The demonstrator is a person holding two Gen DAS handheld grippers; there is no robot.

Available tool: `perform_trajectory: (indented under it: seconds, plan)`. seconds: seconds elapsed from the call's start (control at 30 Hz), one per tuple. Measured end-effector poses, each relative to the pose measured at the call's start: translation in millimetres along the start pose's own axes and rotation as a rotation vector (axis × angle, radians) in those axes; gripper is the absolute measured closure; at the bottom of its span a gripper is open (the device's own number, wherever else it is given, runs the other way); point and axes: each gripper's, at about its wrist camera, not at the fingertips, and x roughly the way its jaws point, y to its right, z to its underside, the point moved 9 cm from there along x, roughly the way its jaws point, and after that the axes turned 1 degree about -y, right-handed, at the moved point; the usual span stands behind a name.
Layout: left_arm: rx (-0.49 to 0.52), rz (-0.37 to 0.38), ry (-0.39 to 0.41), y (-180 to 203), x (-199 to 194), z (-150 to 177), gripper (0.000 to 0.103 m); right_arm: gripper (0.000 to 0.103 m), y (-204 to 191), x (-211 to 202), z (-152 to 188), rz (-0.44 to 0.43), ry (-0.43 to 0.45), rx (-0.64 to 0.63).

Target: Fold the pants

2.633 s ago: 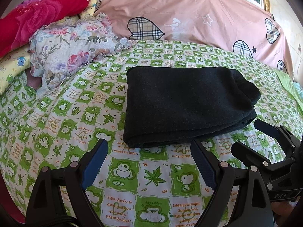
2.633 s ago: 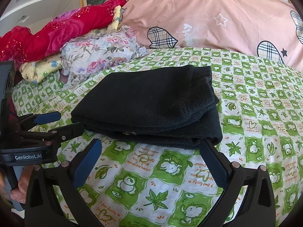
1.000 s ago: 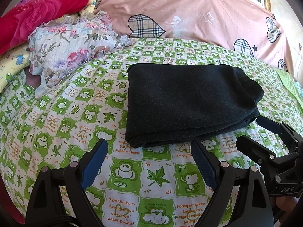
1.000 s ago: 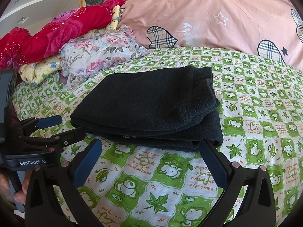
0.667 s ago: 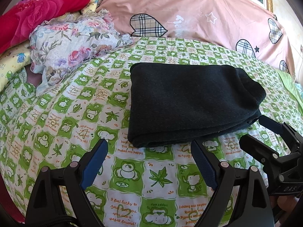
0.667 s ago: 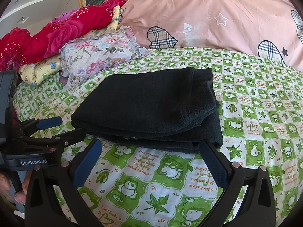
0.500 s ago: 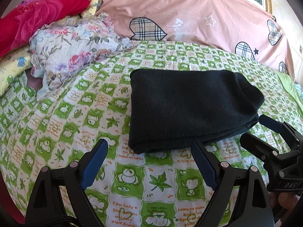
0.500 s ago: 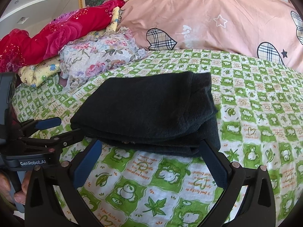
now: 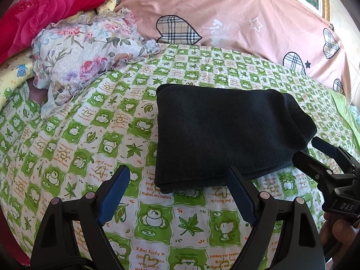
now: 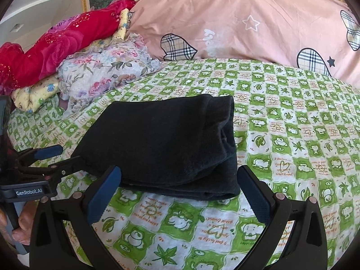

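Where pants (image 9: 225,135) fold, layers hide

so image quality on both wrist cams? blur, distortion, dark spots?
Left wrist: sharp, strong fisheye bowing the sheet, black corner vignette; pants too dark to show the weave. Right wrist: same curve and vignette, even daylight, no glare, folds on the pants barely readable.

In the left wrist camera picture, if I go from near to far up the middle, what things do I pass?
Left gripper → green animal-print sheet → folded black pants → pink quilt with plaid hearts.
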Motion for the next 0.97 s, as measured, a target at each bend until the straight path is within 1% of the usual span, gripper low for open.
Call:
perform_trajectory:
  seconds: [0.27, 0.47, 0.73, 0.97]
  plan:
    - [0.024, -0.026, 0.009, 3.7, -2.0, -5.0, 0.017, 0.0, 1.3, 0.9, 0.5, 0.006, -0.013, 0.002]
    - [0.029, -0.021, 0.005, 6.5, -1.5, -5.3, 0.018, 0.0, 4.6, 2.0, 0.5, 0.004, -0.017, 0.009]
    - [0.009, -0.017, -0.028, 3.0, 4.6, -5.8, 0.018, 0.0, 3.5, 3.3, 0.9, 0.006, -0.021, 0.003]
    - [0.014, -0.04, -0.026, 2.2, 3.4, -7.8, 0.017, 0.0, 2.4, 2.4, -1.1, 0.001, -0.018, 0.001]
